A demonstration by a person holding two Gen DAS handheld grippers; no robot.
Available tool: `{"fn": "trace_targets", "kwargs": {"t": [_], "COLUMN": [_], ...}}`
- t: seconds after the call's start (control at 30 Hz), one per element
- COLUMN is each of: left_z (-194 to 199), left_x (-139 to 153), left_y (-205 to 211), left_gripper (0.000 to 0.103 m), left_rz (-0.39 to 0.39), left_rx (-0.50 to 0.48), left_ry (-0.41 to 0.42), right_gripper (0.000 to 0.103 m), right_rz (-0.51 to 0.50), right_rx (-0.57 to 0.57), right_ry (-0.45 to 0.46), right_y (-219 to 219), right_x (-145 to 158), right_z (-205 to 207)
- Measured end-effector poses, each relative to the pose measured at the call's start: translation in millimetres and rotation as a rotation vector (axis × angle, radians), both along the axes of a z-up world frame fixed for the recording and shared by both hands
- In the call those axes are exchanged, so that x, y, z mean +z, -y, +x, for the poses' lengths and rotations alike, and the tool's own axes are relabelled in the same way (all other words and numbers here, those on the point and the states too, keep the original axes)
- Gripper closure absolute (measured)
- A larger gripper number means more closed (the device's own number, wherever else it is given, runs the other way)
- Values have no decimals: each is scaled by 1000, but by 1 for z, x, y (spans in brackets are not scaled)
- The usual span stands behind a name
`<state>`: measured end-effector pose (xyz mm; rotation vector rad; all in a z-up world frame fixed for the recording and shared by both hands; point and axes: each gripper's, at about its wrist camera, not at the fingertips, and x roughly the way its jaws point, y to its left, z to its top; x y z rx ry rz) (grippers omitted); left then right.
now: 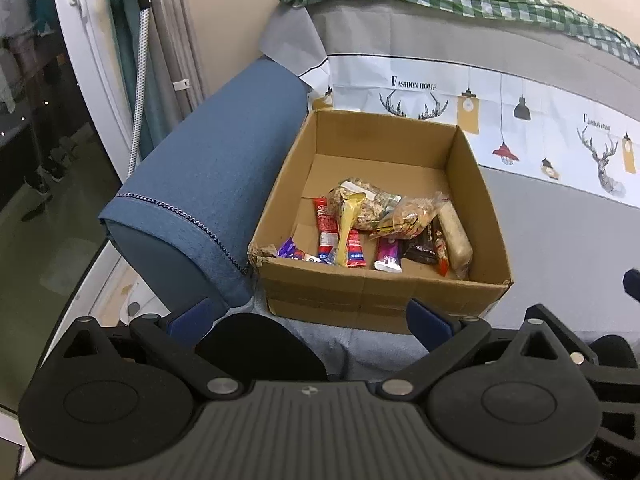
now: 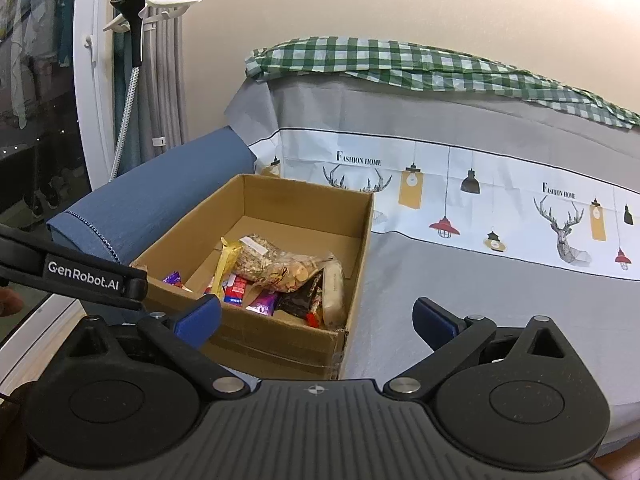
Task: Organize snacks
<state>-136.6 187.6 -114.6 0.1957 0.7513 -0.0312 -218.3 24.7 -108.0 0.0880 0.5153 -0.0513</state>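
Both sets of fingers are spread wide and hold nothing: the left gripper [image 1: 308,316] and the right gripper [image 2: 316,318] hover apart from the cardboard box [image 1: 376,300]. The box stands just ahead of the left fingers [image 1: 430,322], and ahead and to the left of the right fingers [image 2: 200,318]. Its top is open. The snacks lie in its near half: two clear bags of nuts [image 1: 396,210], red bars [image 1: 326,232], a yellow pack [image 1: 346,224], purple wrappers [image 1: 388,254], a dark packet [image 1: 422,246] and a pale roll [image 1: 456,236]. The box rests on a grey cover [image 2: 460,280] printed with deer and lamps. A blue armrest [image 1: 208,184] lies just left of the box, a green checked cloth [image 2: 400,64] well beyond it
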Motion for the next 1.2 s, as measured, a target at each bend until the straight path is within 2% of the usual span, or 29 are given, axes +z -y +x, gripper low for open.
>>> {"fn": "trace_targets", "kwargs": {"t": [0.2,0.37,0.57,0.67,0.8,0.93,1.0,1.07,1.2], "left_z": [-2,-2,-9,-6,12,47,69,96,126], "left_x": [0,1,4,6,0,-23,-33,-37,-13], "left_y": [4,1,1,1,3,16,21,24,22], "left_gripper": [0,0,0,0,0,0,0,1,1], "left_rz": [31,26,50,48,21,37,53,94,113], "left_rx": [-5,-21,-39,-47,-103,-155,-175,-177,-196], "left_ry": [19,28,100,102,38,-56,-130,-243,-280], "right_gripper": [1,1,1,1,1,1,1,1,1], "right_rz": [4,7,7,8,5,4,11,31,146], "right_rx": [9,6,4,3,12,30,14,-8,-62], "right_ry": [19,26,32,32,28,18,-21,-99,-200], "right_y": [-1,-1,-3,-3,-1,5,9,14,25], "right_x": [0,0,1,1,6,6,-2,-8,-2], "right_z": [-1,0,0,0,2,17,37,61,99]}}
